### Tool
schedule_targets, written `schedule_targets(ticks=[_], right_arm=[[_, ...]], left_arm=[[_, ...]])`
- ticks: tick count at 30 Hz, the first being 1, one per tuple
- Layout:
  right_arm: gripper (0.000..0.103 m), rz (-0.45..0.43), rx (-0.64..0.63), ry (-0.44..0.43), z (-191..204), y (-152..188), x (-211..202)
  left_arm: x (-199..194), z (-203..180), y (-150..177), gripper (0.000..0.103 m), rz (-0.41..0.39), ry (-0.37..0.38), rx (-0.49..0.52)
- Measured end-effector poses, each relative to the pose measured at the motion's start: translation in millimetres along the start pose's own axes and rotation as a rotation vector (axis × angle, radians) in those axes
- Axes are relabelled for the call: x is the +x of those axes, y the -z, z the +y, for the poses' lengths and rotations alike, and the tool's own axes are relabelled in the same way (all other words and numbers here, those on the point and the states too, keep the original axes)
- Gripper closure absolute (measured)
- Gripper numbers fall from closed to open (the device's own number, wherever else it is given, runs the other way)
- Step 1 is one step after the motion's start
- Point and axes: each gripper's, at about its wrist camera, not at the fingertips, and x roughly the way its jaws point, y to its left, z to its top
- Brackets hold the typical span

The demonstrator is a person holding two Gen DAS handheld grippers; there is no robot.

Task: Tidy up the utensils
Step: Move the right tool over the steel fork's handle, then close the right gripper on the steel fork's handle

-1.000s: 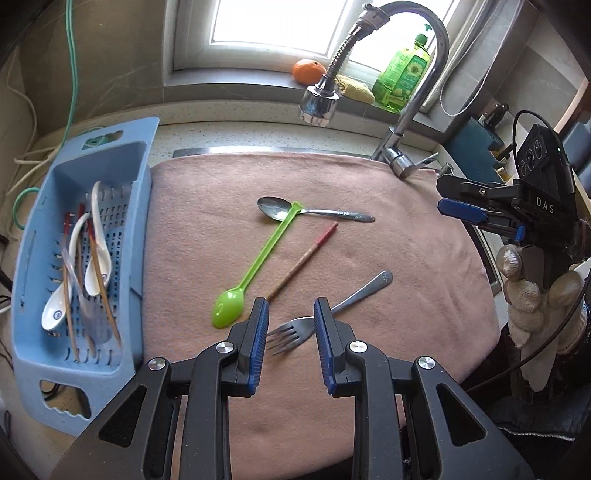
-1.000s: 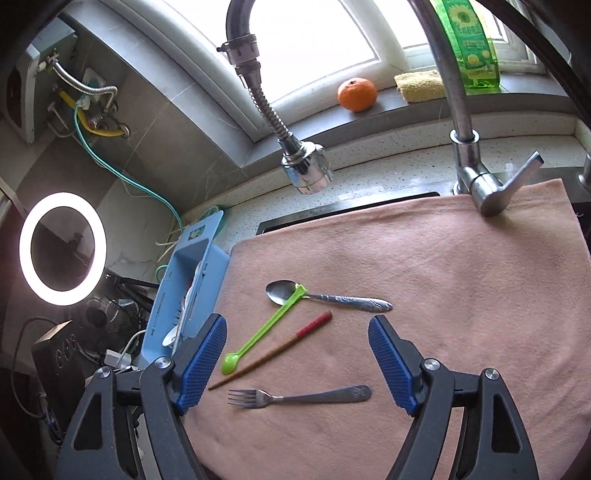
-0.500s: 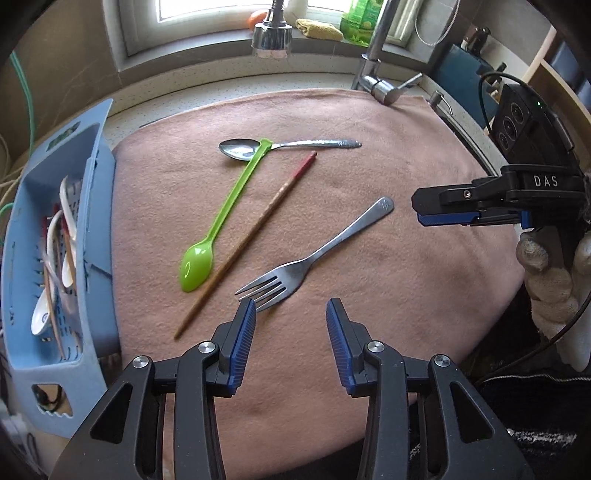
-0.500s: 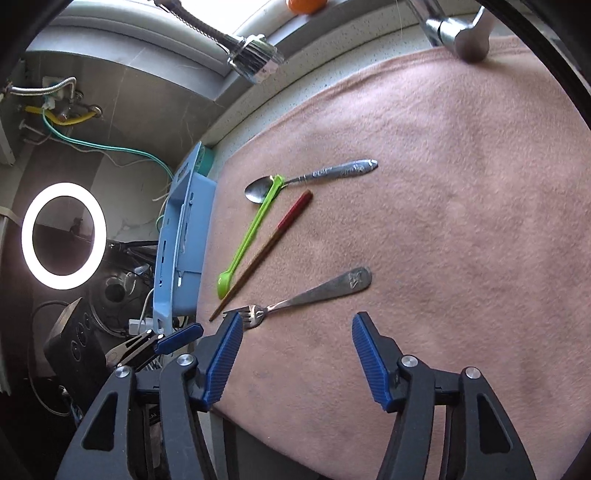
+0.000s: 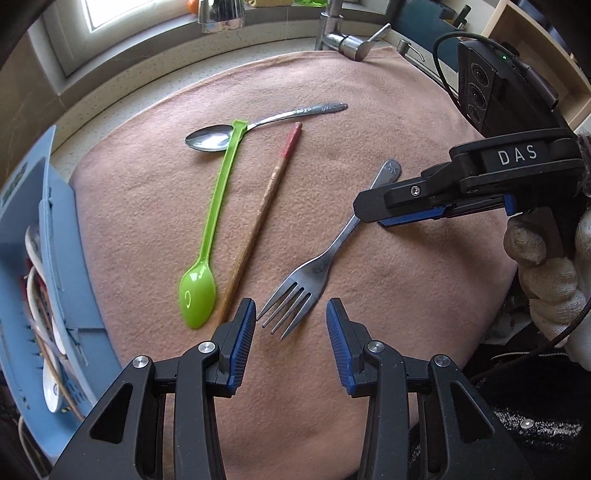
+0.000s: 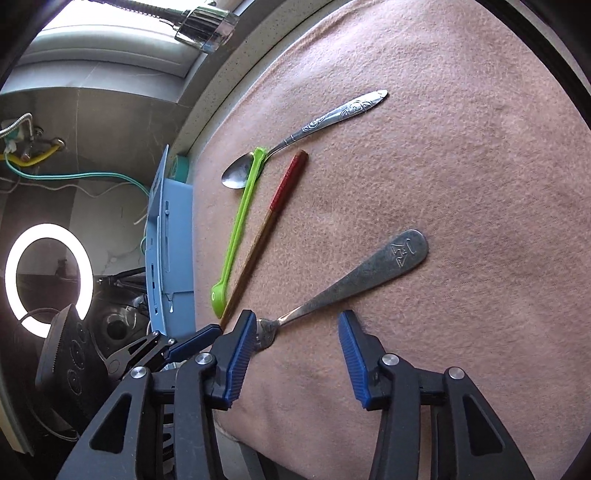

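Observation:
A metal fork (image 5: pixel 317 266) lies on the pink cloth (image 5: pixel 369 92), tines toward me. My left gripper (image 5: pixel 290 317) is open, its pads on either side of the tines. My right gripper (image 6: pixel 297 325) is open and straddles the fork's neck (image 6: pixel 295 314); in the left wrist view it reaches in from the right over the handle (image 5: pixel 406 206). A green plastic spoon (image 5: pixel 214 225), a wooden chopstick with a red end (image 5: pixel 262 218) and a metal spoon (image 5: pixel 258 125) lie left of the fork. The blue utensil tray (image 5: pixel 55 236) holds several spoons and chopsticks.
The sink tap (image 5: pixel 343 37) and spray head (image 5: pixel 221 14) stand behind the cloth. A ring light (image 6: pixel 48 275) and black gear lie left, beyond the tray (image 6: pixel 170 251). The cloth's front edge drops off just below both grippers.
Both grippers have come down close to the fork. The left gripper has opened wider around the tines. The right gripper has narrowed and moved over the fork's neck.

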Motion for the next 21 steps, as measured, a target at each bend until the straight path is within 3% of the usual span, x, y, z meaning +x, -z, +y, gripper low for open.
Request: schedule_targets(ticks=[9, 21], right_arm=[[0.064, -0.035, 0.026, 0.004, 3, -6, 3], [0.073, -0.063, 0.050, 0.043, 10, -10, 13]], left_arm=[[12, -3, 0, 0.065, 0.027, 0.033, 0.035], [14, -14, 12, 0.067, -0.036, 0.013, 0.080]])
